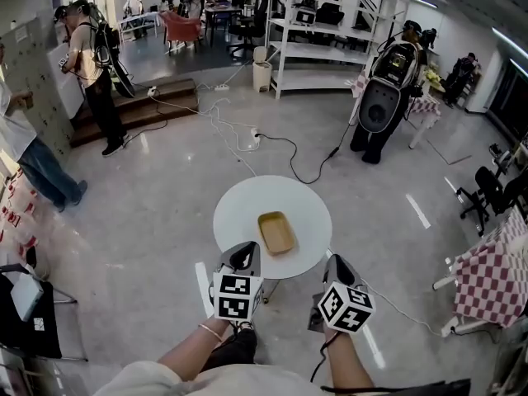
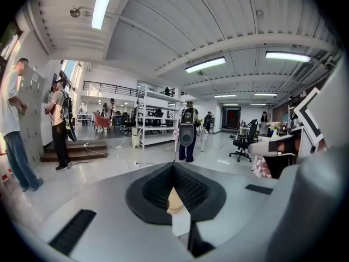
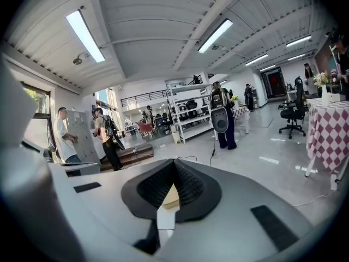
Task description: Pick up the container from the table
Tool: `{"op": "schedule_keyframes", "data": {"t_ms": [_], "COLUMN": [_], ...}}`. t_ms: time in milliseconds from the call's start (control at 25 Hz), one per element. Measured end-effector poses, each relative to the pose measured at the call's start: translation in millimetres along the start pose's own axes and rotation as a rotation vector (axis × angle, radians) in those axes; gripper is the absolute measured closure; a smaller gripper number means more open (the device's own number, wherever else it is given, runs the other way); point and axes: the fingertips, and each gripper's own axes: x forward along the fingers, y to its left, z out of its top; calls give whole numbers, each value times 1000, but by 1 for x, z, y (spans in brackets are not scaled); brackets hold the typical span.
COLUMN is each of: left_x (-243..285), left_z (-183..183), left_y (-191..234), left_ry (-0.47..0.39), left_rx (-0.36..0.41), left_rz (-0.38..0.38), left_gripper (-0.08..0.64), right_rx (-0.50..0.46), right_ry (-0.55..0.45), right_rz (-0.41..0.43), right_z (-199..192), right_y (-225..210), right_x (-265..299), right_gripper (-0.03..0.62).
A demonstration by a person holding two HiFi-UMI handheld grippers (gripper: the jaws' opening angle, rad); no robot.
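Approach step: left tongs (image 1: pixel 244 256) and right tongs (image 1: pixel 340 267), both closed and empty, must next open toward the shallow tan rectangular container (image 1: pixel 277 232) at the centre of the round white counter (image 1: pixel 235 213).

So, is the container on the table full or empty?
Empty: in the head view the container lies upright on the table, its tan inside bare.

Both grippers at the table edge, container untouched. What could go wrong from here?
1. The left gripper and right gripper both have their jaws together. Unless one opens first, it will likely shove the container instead of gripping it.
2. The container is shallow and lies loose on a small round table; a push could slide it toward the far rim.
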Motion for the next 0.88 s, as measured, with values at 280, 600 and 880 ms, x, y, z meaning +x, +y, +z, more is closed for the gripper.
{"op": "schedule_keyframes", "data": {"t_ms": [280,600,880], "left_x": [35,72,107], "left_z": [12,33,49], "left_y": [15,50,81], "left_ry": [-1,-31,-40], "left_rx": [-13,-67,-102], "left_rz": [2,31,38], "left_gripper": [552,552,552], "right_rx": [7,-57,-99], "right_ry": [12,1,-9], "right_rz": [2,26,43], "right_z": [17,49,76], "right_y": [-1,18,37], "right_x": [34,82,128], "right_gripper": [570,570,570]}}
